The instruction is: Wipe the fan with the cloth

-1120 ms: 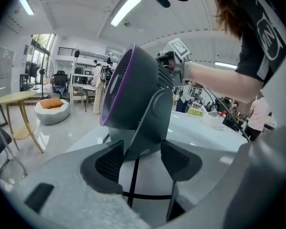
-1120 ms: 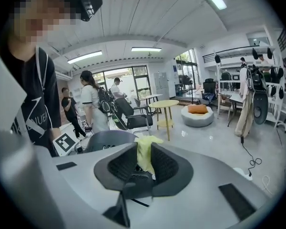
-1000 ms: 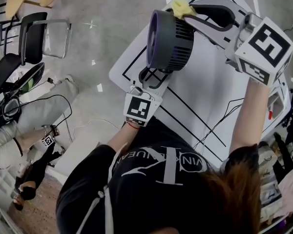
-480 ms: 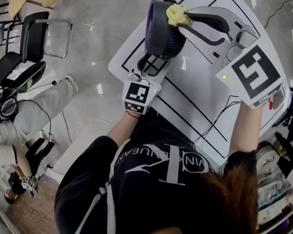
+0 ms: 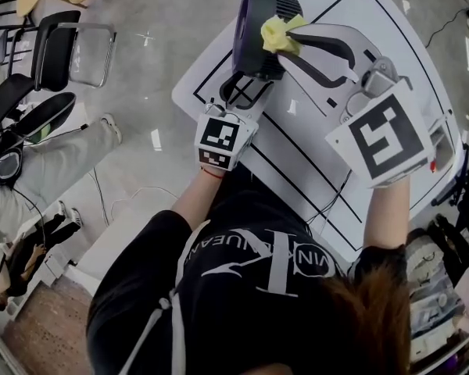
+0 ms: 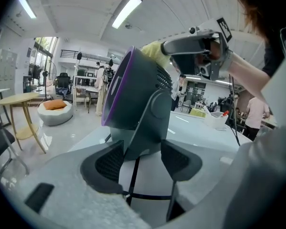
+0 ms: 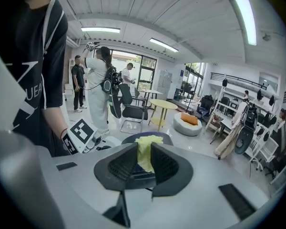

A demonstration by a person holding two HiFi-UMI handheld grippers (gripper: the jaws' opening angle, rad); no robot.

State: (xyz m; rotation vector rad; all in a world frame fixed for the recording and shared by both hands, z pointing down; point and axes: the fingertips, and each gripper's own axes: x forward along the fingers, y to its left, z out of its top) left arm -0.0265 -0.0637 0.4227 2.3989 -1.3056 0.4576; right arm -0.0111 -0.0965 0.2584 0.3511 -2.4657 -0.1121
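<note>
A dark fan [image 5: 254, 18] with a purple front rim stands at the near edge of the white table [image 5: 391, 45]. My left gripper [image 5: 239, 97] is shut on the fan's stand, whose foot fills the gap between the pads in the left gripper view, where the fan [image 6: 133, 94] rises just ahead of that gripper [image 6: 143, 149]. My right gripper [image 5: 288, 41] is shut on a yellow cloth [image 5: 275, 34] and presses it against the fan's rear grille. In the right gripper view the cloth [image 7: 145, 149] sticks up between the pads of the gripper [image 7: 144, 157]. The cloth [image 6: 155, 51] also shows over the fan.
Black lines mark the table top. Black chairs [image 5: 62, 53] stand on the floor to the left, and a person [image 5: 31, 186] sits there among cables. Beyond the fan are people standing [image 7: 97, 80], a round wooden table [image 7: 162, 105] and a beanbag [image 7: 188, 124].
My right gripper has slid the cloth from the fan's top edge down onto the back grille and has rolled a little. The left gripper and the fan have kept still.
</note>
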